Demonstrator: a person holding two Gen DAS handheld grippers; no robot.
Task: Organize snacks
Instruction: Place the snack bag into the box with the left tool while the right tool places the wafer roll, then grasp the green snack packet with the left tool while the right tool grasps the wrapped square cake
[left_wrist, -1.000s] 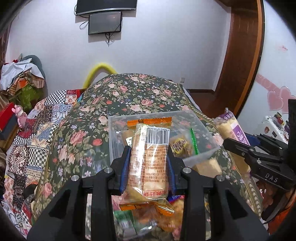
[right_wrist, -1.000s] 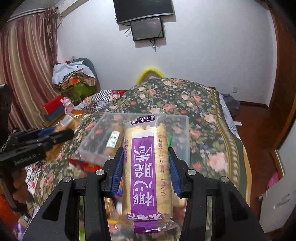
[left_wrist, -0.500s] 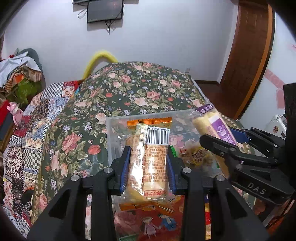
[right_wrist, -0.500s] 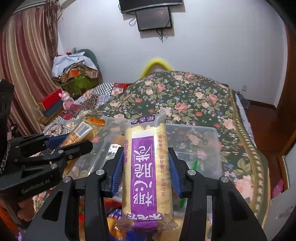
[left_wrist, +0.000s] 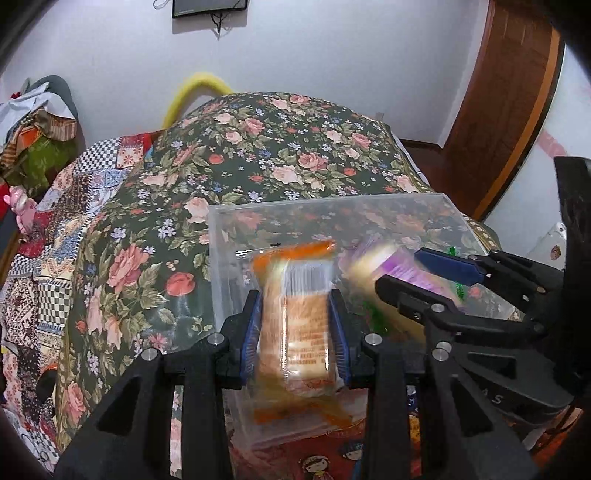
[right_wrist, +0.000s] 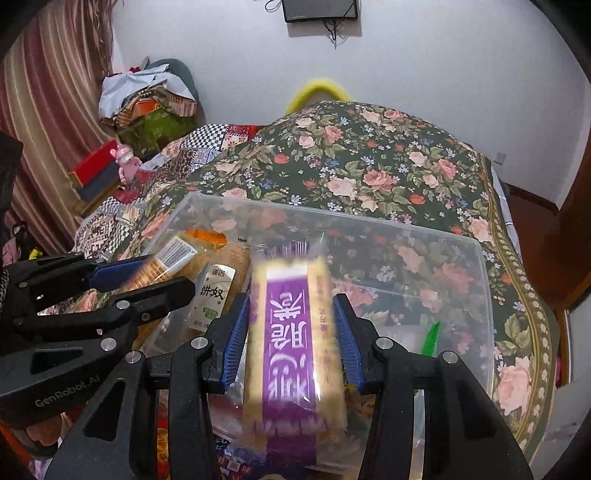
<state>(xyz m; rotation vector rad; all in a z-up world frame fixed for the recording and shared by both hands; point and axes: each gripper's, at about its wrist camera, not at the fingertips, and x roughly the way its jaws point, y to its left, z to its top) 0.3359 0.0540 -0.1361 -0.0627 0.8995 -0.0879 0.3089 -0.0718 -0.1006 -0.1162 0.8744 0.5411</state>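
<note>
Dark floral bedspread (left_wrist: 280, 147) covers bed, roses pink and red on green-black ground. Patchwork quilt (left_wrist: 55, 258) lies along its left side, checkered squares. Yellow curved tube (right_wrist: 317, 90) rises behind far end of bed, against white wall (left_wrist: 332, 48). Dark screen (right_wrist: 320, 10) mounted high on wall, cables hanging below. Heap of clothes (right_wrist: 147, 99) far left. Striped curtain (right_wrist: 48, 96) at left edge. Wooden door (left_wrist: 506, 107) far right.

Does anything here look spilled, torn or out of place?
Nothing stands out. The clear plastic bin sits upright on the floral bedspread, with a few snack packs lying loosely inside. Each gripper holds one intact pack over it: the left gripper an orange pack, the right gripper a purple pack.
</note>
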